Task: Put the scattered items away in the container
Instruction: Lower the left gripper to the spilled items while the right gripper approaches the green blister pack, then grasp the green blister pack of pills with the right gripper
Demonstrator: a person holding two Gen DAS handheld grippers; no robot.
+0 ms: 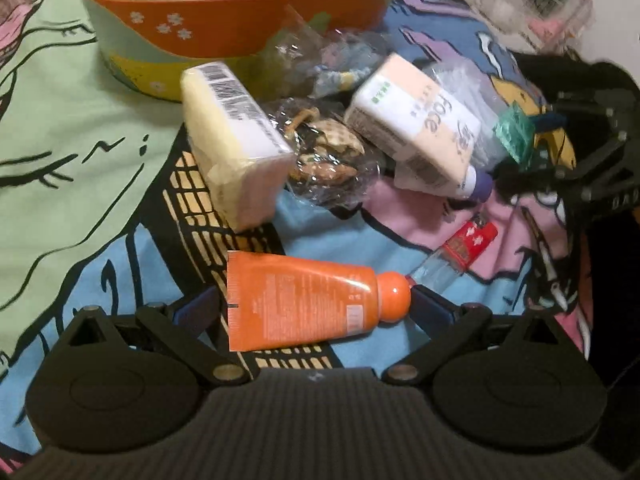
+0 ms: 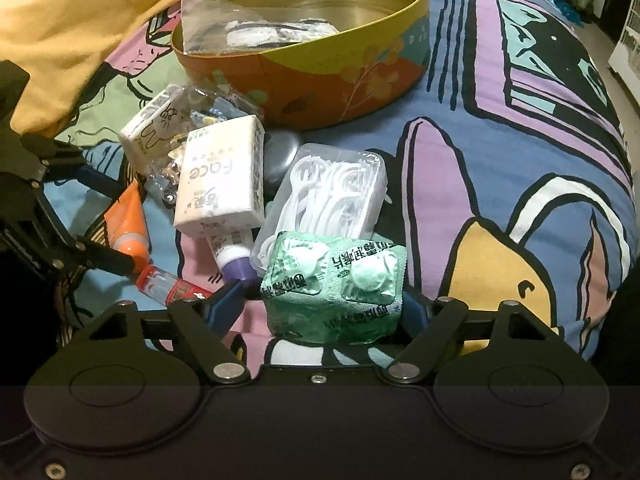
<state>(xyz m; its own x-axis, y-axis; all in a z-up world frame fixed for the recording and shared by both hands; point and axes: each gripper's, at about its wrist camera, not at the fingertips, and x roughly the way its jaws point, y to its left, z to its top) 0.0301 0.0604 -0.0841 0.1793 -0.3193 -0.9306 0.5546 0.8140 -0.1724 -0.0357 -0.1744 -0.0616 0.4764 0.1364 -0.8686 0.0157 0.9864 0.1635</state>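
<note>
Bedspread (image 2: 500, 92) with a cartoon print carries everything, and the round tin (image 2: 304, 64) sits toward its far side with one clear packet (image 2: 248, 28) already inside. At the left of the pile, the left gripper (image 1: 316, 300) has its jaws spread around the orange tube (image 1: 304, 300), one finger at the crimped tail and one touching the cap; I cannot tell if it is gripping yet. Closing lengthwise like this could buckle the soft tube or let the rounded cap slip out. Just right of it lies a small red-capped vial (image 1: 460, 252), which could roll if nudged. Beyond sit a barcoded tissue pack (image 1: 236, 140), crinkly wrapped trinkets (image 1: 328, 152) and the "face" tissue pack (image 2: 224, 176). Further right, the floss-pick box (image 2: 332, 192) rests behind the green blister pack (image 2: 336, 284), which stands between the right gripper's (image 2: 324, 308) spread jaws. That thin foil could bend or fold and slide free on the way to the tin.
</note>
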